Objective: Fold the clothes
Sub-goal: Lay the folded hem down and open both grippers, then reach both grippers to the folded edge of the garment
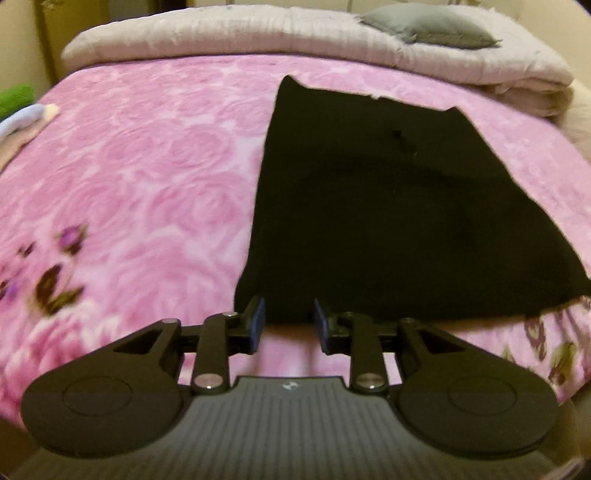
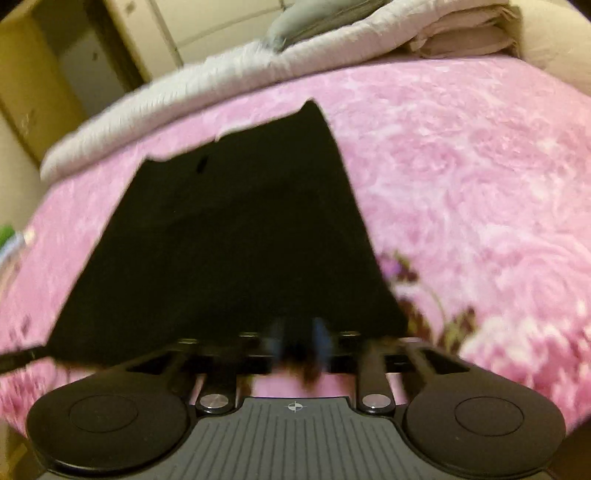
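Note:
A black garment point(image 1: 388, 206) lies flat on the pink rose-patterned blanket point(image 1: 147, 177), its near hem toward me. My left gripper point(image 1: 289, 322) is open at the hem's near left corner. Its blue-padded fingertips point(image 1: 258, 319) reach the cloth edge with nothing pinched between them. In the blurred right wrist view the same garment point(image 2: 236, 229) fills the middle. My right gripper point(image 2: 299, 341) sits at the near right part of the hem. Its pads point(image 2: 320, 338) stand close together with black cloth between them, and a tuft hangs just below.
A folded pale quilt point(image 1: 258, 37) with a grey pillow point(image 1: 428, 26) lies across the far end of the bed. Folded clothes, green and light blue, sit at the left edge point(image 1: 22, 110). A cupboard point(image 2: 55, 81) stands beyond the bed.

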Motion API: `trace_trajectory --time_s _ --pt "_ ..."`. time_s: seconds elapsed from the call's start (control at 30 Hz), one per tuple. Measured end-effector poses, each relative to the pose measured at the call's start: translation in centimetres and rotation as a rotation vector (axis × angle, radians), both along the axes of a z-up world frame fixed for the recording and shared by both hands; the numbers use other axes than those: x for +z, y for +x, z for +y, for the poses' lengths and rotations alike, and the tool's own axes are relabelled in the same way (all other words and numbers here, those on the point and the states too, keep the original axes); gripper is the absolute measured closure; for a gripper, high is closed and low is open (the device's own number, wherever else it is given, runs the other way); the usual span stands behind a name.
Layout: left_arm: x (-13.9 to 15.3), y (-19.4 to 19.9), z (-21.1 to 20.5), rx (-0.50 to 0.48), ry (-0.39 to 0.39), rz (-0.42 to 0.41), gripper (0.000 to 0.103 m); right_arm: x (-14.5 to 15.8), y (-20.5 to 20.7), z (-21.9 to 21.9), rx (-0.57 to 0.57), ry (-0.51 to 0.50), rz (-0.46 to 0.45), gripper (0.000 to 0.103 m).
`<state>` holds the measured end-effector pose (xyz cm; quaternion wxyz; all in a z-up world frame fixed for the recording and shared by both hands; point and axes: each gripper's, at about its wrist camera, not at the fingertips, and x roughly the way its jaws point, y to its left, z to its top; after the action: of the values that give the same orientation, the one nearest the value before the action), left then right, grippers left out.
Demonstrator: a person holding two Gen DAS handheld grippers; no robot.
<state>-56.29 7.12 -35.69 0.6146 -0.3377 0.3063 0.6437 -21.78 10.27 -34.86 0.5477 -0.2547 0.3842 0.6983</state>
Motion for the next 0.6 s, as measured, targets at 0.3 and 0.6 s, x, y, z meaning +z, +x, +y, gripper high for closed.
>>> trace_trajectory --time_s 0.3,0.6 --pt "0.4 2.3 -4.2 -0.003 -0.030 0.046 0.068 -0.5 -3.5 -5.2 0.029 -0.056 -0.174 0.051" --pt "0.9 3.9 -7.6 -0.009 -0.043 0.077 0.065 0.1 -3.4 -7.8 0.037 -0.049 -0.200 0.051"
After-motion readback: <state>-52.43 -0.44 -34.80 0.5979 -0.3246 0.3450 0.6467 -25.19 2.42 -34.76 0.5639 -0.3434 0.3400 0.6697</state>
